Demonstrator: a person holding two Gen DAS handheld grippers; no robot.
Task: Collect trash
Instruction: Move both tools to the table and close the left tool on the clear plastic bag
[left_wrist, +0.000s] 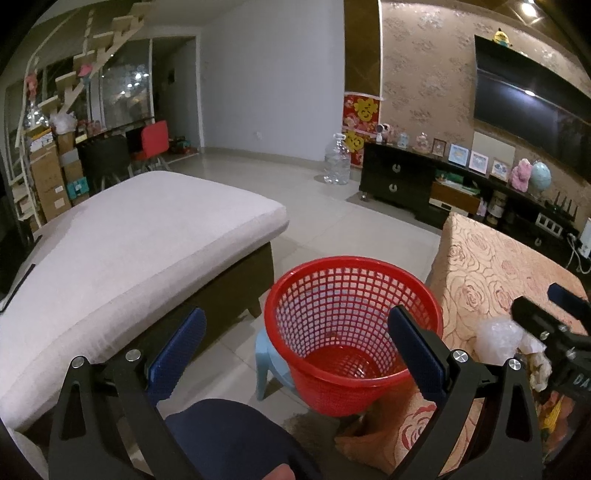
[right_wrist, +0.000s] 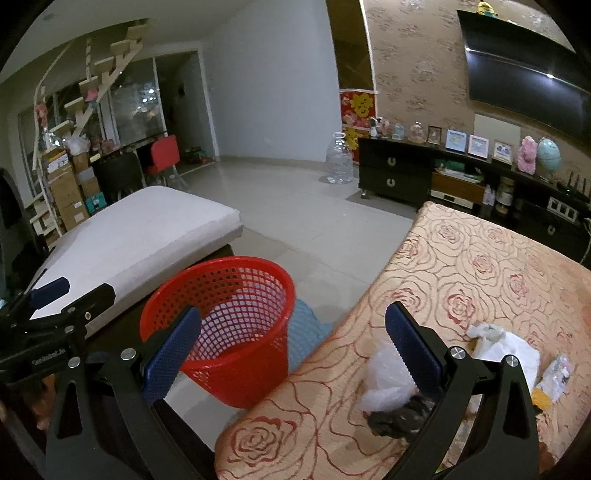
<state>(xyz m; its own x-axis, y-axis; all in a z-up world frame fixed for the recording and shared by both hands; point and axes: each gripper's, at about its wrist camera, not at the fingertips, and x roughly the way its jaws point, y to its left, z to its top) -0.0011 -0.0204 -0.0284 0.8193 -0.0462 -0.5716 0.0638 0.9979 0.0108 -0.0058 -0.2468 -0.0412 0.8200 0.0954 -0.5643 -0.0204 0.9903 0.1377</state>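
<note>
Hovering spread and empty, the left gripper (left_wrist: 295, 339) and right gripper (right_wrist: 291, 343) frame a red basket (left_wrist: 351, 332).
Clear crumpled plastic (right_wrist: 384, 380), a white bag (right_wrist: 506, 350) and dark scraps (right_wrist: 402, 417) lie near the rose-patterned table's (right_wrist: 461, 266) near edge, basket just beside it on a blue stool (left_wrist: 269, 365).

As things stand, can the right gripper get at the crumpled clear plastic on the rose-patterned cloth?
Probably yes: the right gripper is open, and the crumpled clear plastic lies uncovered beside its right finger.

red plastic mesh basket (left_wrist: 351, 332), glossy floor tiles (left_wrist: 332, 221)
</note>
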